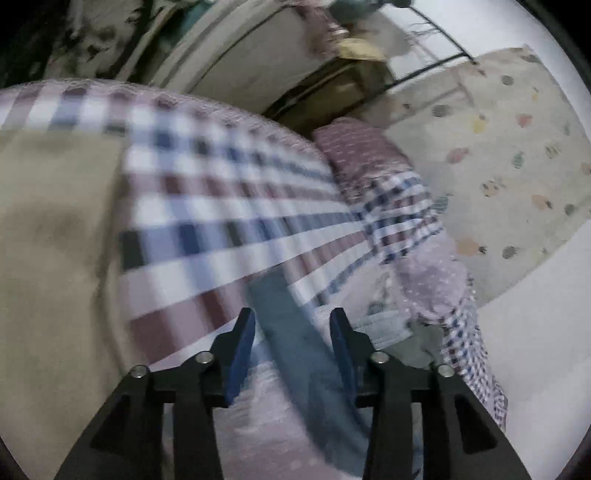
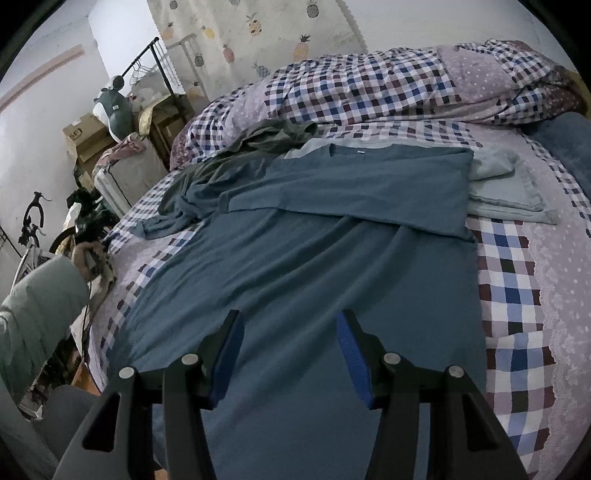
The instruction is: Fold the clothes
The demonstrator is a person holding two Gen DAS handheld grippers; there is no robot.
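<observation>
Bed with checked purple, blue and white sheet point(image 2: 517, 266) fills most of the right wrist view; rumpled checked duvet point(image 2: 369, 85) bunched along its far edge at 12 o'clock. Large teal-blue knit T-shirt point(image 2: 303, 280) lies flat at centre of the bed, neckline toward 12 o'clock, right side folded over the chest as a flat panel, left sleeve crumpled out at 9 o'clock. Dark olive crumpled garment point(image 2: 273, 138) sits just beyond the shirt at 11 o'clock, touching it. Pale grey-blue folded cloth stack point(image 2: 509, 192) at 2 o'clock, partly under the shirt's folded panel. Right gripper point(image 2: 290, 317), black with blue pads, hovers over the shirt's lower hem at 6 o'clock, jaws spread wide, nothing between them. Grey-green sleeve point(image 2: 40, 295) of the person at 9 o'clock, off the bed edge. Left wrist view is motion-blurred: left gripper point(image 1: 291, 317) jaws parted, a strip of teal cloth point(image 1: 295, 332) runs between the pads, cannot tell whether it is clamped. Pineapple-print pale curtain point(image 2: 258, 26) on the wall at 12 o'clock.
</observation>
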